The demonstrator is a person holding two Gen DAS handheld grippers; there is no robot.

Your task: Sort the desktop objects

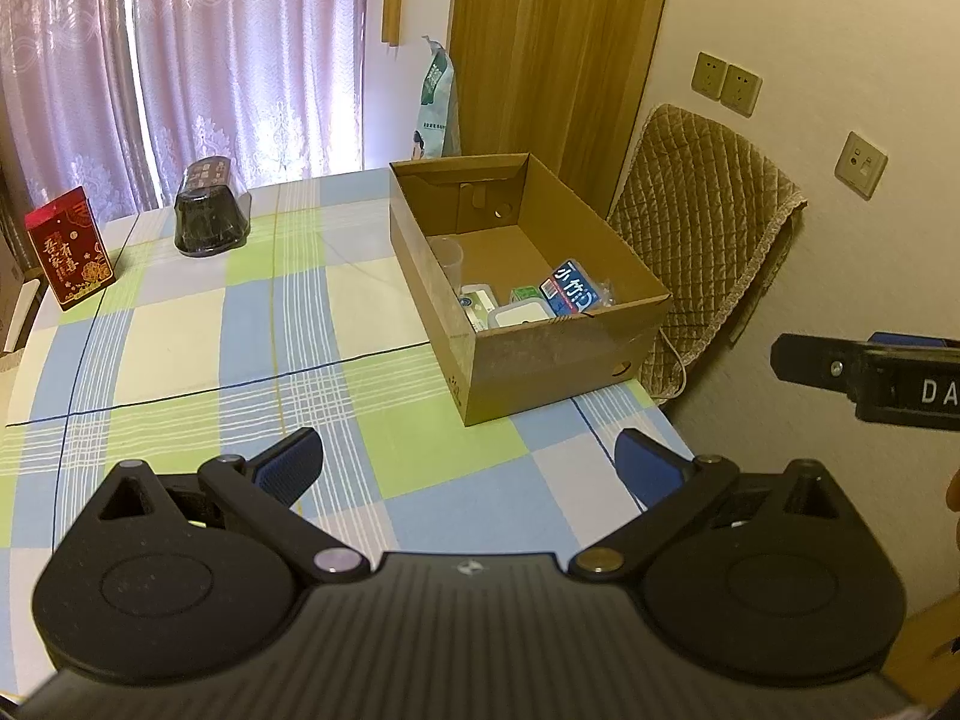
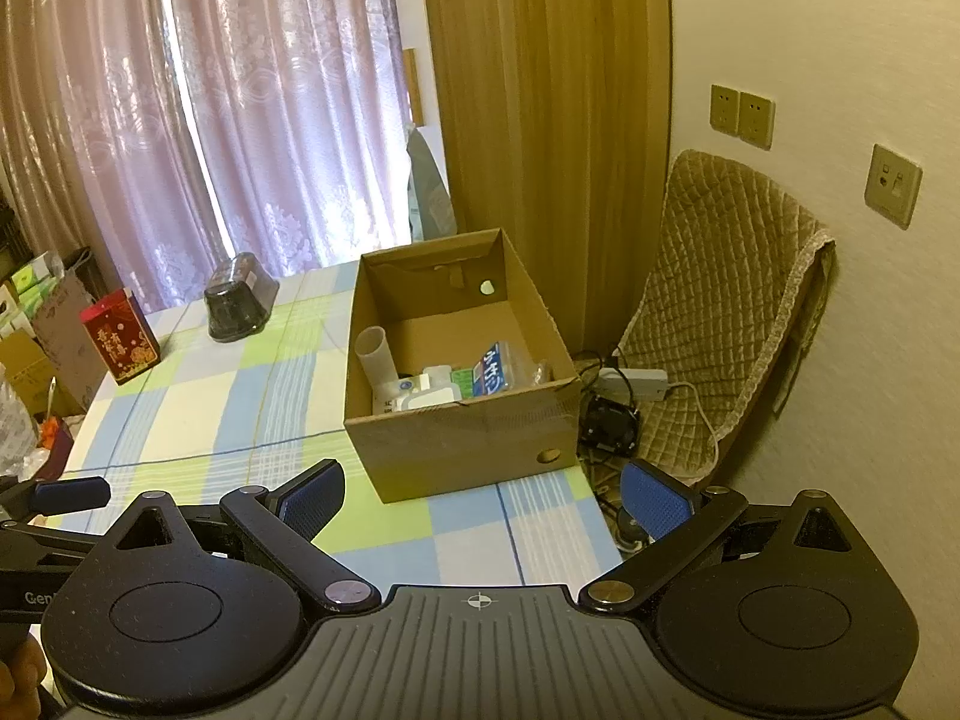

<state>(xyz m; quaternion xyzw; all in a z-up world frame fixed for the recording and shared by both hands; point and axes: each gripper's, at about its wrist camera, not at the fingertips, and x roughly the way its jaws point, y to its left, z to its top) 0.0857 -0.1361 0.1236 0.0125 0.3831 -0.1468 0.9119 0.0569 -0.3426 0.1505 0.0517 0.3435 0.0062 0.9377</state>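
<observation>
Both the left gripper (image 1: pixel 468 468) and right gripper (image 2: pixel 483 501) are hovering with jaws spread, empty; the remaining red printed tin (image 1: pixel 71 255) is sitting upright at the left gripper's frame's left, nearer it, well apart on the checked desk (image 1: pixel 240 324).

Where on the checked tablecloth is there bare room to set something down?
The widest bare patch lies between the open cardboard box, the red printed carton and the dark lidded container. The strip before both open tools is also bare. The box's near end is crowded; its far end is bare.
</observation>
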